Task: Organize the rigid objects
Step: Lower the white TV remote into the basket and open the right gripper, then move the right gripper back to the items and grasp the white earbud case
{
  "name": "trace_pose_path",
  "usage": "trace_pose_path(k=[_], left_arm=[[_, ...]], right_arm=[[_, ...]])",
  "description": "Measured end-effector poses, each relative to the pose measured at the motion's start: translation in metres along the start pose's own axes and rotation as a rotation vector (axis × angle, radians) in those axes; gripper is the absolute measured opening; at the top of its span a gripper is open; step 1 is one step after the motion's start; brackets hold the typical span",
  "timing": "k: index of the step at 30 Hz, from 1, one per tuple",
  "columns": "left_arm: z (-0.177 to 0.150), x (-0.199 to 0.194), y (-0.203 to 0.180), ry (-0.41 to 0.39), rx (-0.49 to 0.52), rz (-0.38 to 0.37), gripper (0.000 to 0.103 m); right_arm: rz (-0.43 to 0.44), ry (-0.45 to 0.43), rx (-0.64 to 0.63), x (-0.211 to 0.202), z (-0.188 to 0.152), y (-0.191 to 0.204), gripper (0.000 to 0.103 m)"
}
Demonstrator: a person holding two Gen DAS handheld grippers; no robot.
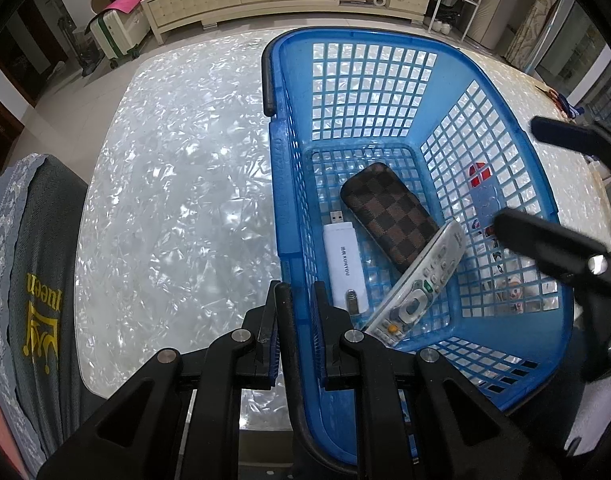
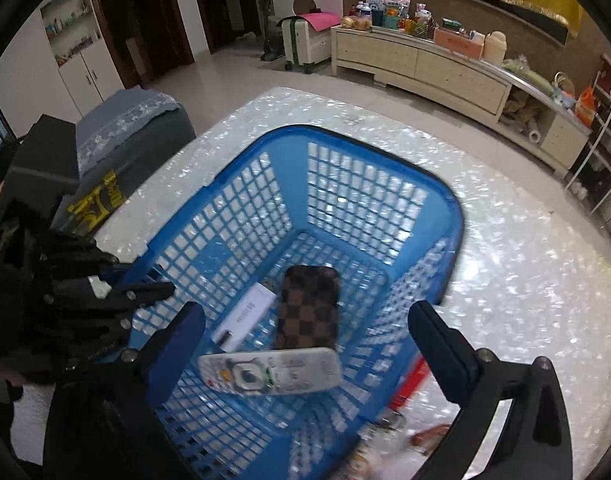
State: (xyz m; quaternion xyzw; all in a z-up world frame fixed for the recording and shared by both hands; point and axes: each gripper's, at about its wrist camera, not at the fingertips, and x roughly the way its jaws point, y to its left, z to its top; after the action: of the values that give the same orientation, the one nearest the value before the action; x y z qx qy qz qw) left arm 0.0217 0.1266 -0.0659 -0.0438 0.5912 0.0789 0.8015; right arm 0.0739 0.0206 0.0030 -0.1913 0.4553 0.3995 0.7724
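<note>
The white remote [image 2: 270, 372] lies tilted in the blue basket [image 1: 283, 184] against a checkered case [image 1: 391, 216], beside a white USB stick [image 1: 342, 264]; right hand-held gripper [image 2: 305, 336] released above it, left hand-held gripper [image 1: 299, 320] clenched on the basket's rim near the surface [image 1: 177, 184] edge

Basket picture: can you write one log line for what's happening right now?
left gripper: shut on blue basket rim | right gripper: open, above basket | inside: remote, checkered case, white USB stick

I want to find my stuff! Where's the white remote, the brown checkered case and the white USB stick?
White plastic remote control [image 2: 273, 372], right wrist view, on its button face.
Brown checkered oblong case [image 1: 389, 216], left wrist view, middle of its top.
White USB stick [image 1: 342, 258], left wrist view, on its printed body.
</note>
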Motion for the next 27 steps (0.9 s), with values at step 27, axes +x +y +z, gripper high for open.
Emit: trace_pose_path(k=[27], left_arm=[[-0.001,-0.001,-0.002,0.004,-0.006,0.003,0.015]], right_arm=[[-0.205,0.164,0.195,-0.027,-0.105,-0.124,0.103]])
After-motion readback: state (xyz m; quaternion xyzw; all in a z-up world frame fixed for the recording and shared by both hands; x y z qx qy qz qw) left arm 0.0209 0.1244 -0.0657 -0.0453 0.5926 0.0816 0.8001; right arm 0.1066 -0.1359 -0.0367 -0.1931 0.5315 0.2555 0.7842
